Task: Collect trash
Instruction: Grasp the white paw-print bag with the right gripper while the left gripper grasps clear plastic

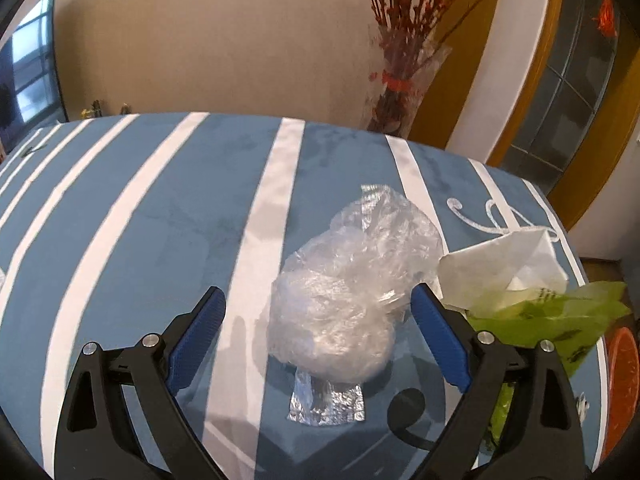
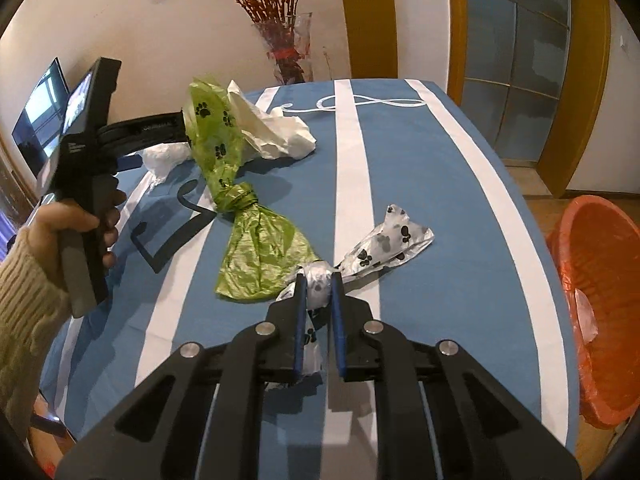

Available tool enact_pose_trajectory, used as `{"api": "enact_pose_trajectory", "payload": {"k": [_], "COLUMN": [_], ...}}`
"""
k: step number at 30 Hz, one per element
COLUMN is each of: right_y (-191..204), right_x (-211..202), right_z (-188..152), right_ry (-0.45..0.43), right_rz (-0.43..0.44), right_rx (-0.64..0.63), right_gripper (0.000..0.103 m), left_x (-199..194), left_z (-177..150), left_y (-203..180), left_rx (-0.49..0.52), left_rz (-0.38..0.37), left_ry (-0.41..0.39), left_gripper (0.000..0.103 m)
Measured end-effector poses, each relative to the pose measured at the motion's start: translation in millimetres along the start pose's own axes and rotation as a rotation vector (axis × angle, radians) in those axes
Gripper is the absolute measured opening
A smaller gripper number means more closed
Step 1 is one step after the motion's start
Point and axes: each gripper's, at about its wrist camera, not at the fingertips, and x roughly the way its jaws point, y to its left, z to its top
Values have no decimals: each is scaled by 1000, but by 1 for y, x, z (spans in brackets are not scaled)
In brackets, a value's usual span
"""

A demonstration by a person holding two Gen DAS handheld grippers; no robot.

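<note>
- Readable writing: none. The side of the left gripper's handle carries small pale print, too small to read in the right wrist view.
- Landmark: the blue table cloth (image 2: 420, 184) with white stripes.
- Trash on the cloth, counted: one green paw-print bag (image 2: 256, 252), knotted at its waist, near the middle; one white paw-print bag (image 2: 384, 246) just right of it; one clear crumpled plastic bag (image 1: 352, 280) toward the cloth's left side; one white crumpled paper (image 2: 280, 136) at the far side, touching the green bag's top; one silver foil strip (image 1: 326, 404) under the clear bag.
- The right gripper (image 2: 320, 286) is clamped narrow on the white paw-print bag's knot, which rests on the cloth.
- The left gripper (image 1: 316, 304) stands wide, its blue pads on either side of the clear bag, not pressing it.
- One hand (image 2: 80, 216) in a cream knit sleeve holds the left gripper's handle.
- One orange bin (image 2: 600, 280) stands off the cloth's right edge.
- One vase (image 2: 288, 52) of red twigs stands beyond the cloth's far edge.
</note>
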Motion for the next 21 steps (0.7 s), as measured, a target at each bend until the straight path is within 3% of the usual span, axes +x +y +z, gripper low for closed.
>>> {"api": "enact_pose_trajectory", "payload": {"k": [5,8,21], "right_y": [-1,1,-11], "right_x": [-1,-2,-37], "right_z": [-1,0,-3], "right_ry": [0,-1,-64], "right_rz": [4,7,-18], "right_rx": [1,-2,13], "right_gripper": [13,13,13], "left_x": [7,1,-68], "left_z": [-4,-6,-29], "left_y": [-3,-2,15], "left_rx": [33,41,51], "left_rz": [-39,-47,-32], "left_ry": [33,18,-69], "left_gripper": [53,45,44]}}
